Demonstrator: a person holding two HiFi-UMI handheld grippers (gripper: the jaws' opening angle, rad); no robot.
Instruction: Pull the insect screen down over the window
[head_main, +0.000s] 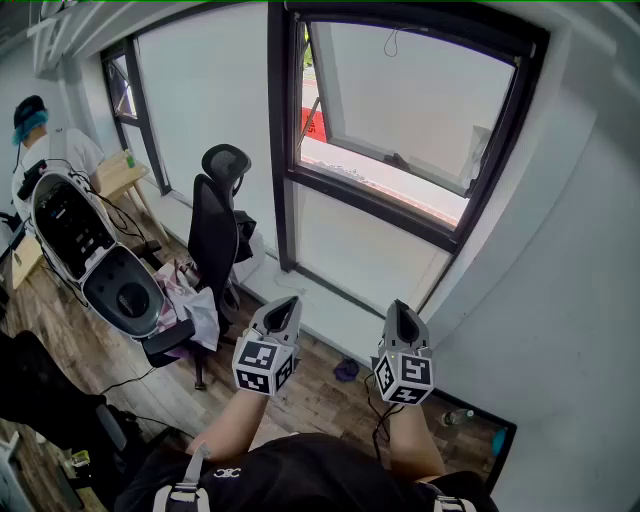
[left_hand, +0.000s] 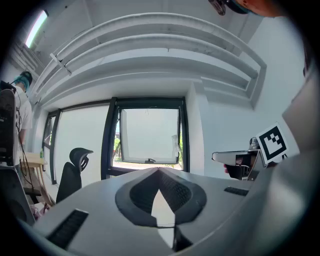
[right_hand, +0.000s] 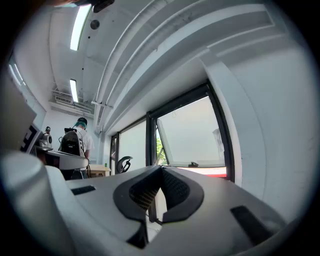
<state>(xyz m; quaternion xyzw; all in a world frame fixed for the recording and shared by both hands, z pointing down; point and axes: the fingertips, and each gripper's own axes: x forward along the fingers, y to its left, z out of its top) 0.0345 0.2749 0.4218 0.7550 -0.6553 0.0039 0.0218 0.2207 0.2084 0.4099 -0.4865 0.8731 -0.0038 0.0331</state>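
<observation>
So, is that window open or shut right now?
Open. The window sash is tilted outward at the bottom, leaving a gap above the dark frame where outdoors shows.

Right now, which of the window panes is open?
The upper right sash, tilted outward at its bottom edge. The left pane and the lower pane under that sash sit flush in their frames.

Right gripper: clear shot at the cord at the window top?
Probably yes: nothing stands between the right gripper and the cord; the chair sits left. Its jaws are shut, though.
</observation>
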